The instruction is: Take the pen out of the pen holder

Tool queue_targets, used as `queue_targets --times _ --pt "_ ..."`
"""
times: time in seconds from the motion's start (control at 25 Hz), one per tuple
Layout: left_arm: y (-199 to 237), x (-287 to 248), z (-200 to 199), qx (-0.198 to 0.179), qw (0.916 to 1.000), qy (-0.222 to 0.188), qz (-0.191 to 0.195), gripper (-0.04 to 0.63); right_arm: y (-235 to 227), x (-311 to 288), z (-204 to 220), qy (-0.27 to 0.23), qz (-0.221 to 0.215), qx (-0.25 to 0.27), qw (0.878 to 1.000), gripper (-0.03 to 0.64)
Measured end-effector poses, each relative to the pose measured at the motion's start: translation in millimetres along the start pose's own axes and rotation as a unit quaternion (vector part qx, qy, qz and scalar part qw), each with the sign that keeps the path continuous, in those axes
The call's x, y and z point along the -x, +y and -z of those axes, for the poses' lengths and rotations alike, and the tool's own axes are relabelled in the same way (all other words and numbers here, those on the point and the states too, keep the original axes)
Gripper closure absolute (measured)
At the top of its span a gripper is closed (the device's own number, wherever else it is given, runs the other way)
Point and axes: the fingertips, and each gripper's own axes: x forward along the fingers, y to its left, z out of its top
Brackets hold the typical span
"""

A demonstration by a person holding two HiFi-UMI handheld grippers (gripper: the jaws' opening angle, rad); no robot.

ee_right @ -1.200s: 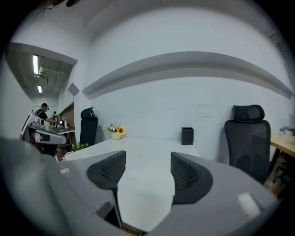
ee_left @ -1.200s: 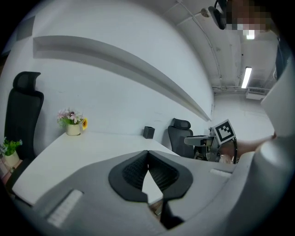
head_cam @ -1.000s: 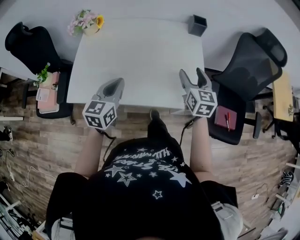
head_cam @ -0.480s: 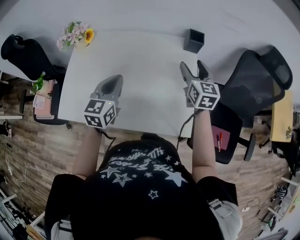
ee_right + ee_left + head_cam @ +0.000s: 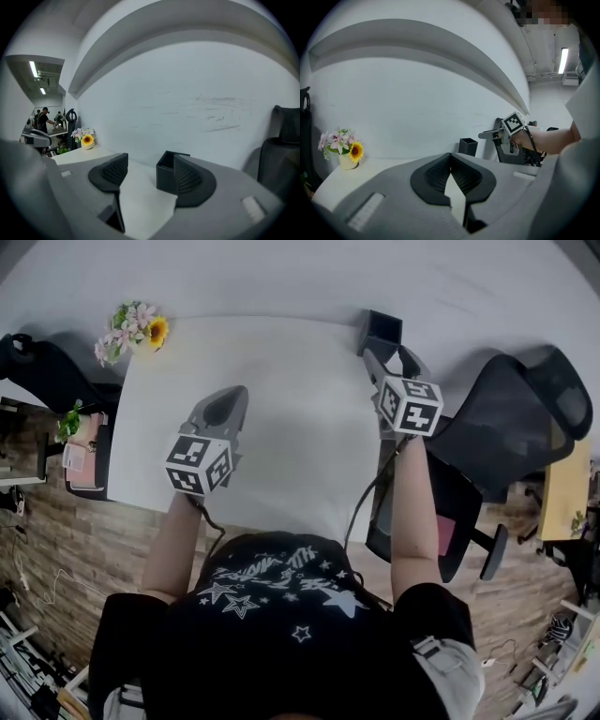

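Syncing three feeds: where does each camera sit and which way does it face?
Head view: on the head, facing steeply down at table, arms, left gripper and right gripper.
Left gripper view: on the left gripper, facing along its shut jaws toward the wall; right gripper and forearm show.
Right gripper view: on the right gripper, facing past its open jaws at the pen holder.
Shared: all three show the pen holder and flowers.
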Motion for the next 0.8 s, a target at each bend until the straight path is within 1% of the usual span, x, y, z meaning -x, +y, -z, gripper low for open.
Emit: queue_targets --times 0.2,0.4,0.52,0.68,0.8 --pt "-4.2 -18.3 7.5 0.003 0.9998 0.018 0.001 0.586 -10.1 -35.7 6.0 0.018 -0.017 0.002 1.0 0.32" --pt "4.0 -26.2 16.3 0.012 0.9993 0.034 -0.014 0.586 -15.3 -70.7 16.9 0.039 -0.029 0.004 0.999 0.328" --pt "9.5 -27.2 22.0 0.015 0.9987 0.043 -0.021 0.586 -16.7 -82.5 22.4 0.048 -0.034 0.005 0.998 0.367" --pt "14.4 -27.2 30.1 0.02 0.9981 0.053 -0.027 0.585 -19.1 -90.1 24.6 0.052 -0.034 0.005 0.998 0.37" --pt "15.0 -28.0 34.0 0.023 0.9977 0.057 -0.027 0.586 -23.4 -92.0 23.5 0.05 -0.031 -0.002 0.998 0.426"
